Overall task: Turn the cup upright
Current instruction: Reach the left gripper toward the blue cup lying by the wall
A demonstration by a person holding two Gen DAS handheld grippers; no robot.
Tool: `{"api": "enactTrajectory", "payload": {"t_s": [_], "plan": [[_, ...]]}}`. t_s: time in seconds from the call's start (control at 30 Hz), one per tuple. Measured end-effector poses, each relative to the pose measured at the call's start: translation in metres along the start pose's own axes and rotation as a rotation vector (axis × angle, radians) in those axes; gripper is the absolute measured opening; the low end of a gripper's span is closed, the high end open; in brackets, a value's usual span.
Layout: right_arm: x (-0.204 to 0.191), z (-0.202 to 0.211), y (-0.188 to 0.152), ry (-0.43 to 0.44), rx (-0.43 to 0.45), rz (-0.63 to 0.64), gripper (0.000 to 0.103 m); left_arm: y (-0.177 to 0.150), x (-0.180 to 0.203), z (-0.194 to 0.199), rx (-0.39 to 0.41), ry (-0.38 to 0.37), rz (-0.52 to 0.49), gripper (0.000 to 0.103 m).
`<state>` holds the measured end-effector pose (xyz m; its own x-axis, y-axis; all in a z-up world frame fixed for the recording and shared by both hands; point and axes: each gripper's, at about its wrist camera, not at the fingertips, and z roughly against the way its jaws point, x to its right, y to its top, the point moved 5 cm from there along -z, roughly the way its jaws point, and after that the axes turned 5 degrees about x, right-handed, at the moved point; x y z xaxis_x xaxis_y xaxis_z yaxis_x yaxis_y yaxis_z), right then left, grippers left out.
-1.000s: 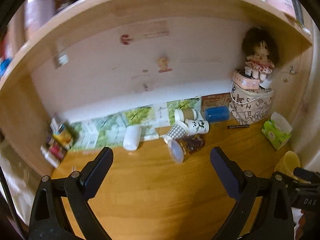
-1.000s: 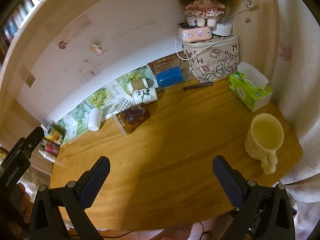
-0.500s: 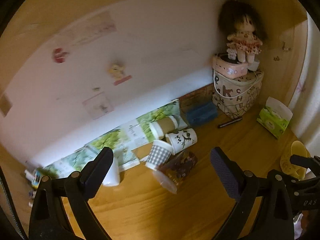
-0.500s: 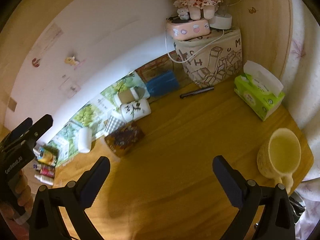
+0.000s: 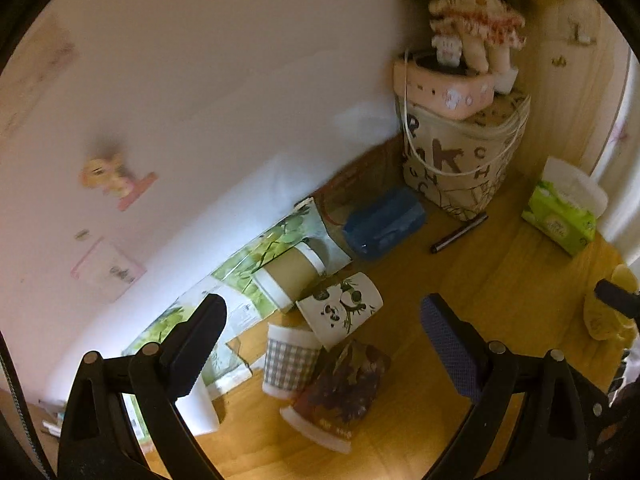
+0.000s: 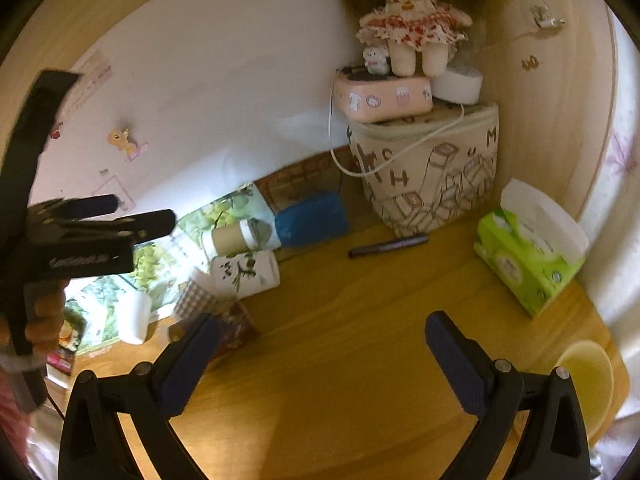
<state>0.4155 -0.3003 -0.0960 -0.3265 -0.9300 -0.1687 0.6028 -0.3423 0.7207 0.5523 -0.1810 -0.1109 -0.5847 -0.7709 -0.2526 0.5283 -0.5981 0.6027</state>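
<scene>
Left gripper [image 5: 320, 344]: jaws spread wide, nothing between them; fills the bottom of the left wrist view, above the wooden desk [image 5: 460, 288].
Right gripper [image 6: 320, 360]: jaws wide apart, holding nothing; bottom of the right wrist view.
Dark patterned cup [image 5: 340, 396]: lying on its side at lower centre of the left wrist view, between the left fingertips as framed, white rim toward the camera.
Checked cup [image 5: 290, 362]: just left of the dark cup, touching it, tilted.
Panda cup [image 5: 342, 308]: on its side, just above those two.
Brown cup [image 5: 290, 276]: on its side, above and left of the panda cup, resting on the leaf-print sheets [image 5: 276, 244].
White cup [image 6: 134, 316]: left in the right wrist view, apart from the cluster.
Blue pouch [image 5: 384, 222]: upper right of the cups.
Pen [image 5: 458, 232]: right of the pouch.
Tissue box [image 6: 528, 256]: right edge.
Yellow mug [image 6: 586, 376]: lower right corner, upright.
Doll [image 6: 412, 16]: top, on a pink box.
</scene>
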Motion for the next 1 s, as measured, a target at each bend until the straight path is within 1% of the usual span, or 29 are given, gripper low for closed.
{"api": "enactTrajectory", "payload": {"t_s": [0.13,0.23,0.37,0.57,0.77,1.0], "plan": [[0.005,-0.014,-0.003,-0.004,0.06,0.04,0.103,0.007,0.007,-0.029,-0.043,-0.029,-0.029,0.098],[0.011,-0.024,-0.007,-0.022,0.086,0.056,0.103,0.014,0.013,-0.048,-0.054,-0.036,-0.063,0.098],[0.02,-0.039,-0.013,-0.033,0.094,0.062,0.103,0.022,0.021,-0.074,-0.064,-0.027,-0.094,0.098],[0.033,-0.053,-0.021,-0.038,0.103,0.048,0.103,0.032,0.03,-0.109,-0.087,-0.034,-0.112,0.098],[0.044,-0.063,-0.026,-0.031,0.101,0.02,0.103,0.036,0.04,-0.146,-0.127,-0.065,-0.099,0.098],[0.052,-0.069,-0.028,-0.041,0.11,0.017,0.103,0.03,0.048,-0.179,-0.167,-0.057,-0.089,0.098]]}}
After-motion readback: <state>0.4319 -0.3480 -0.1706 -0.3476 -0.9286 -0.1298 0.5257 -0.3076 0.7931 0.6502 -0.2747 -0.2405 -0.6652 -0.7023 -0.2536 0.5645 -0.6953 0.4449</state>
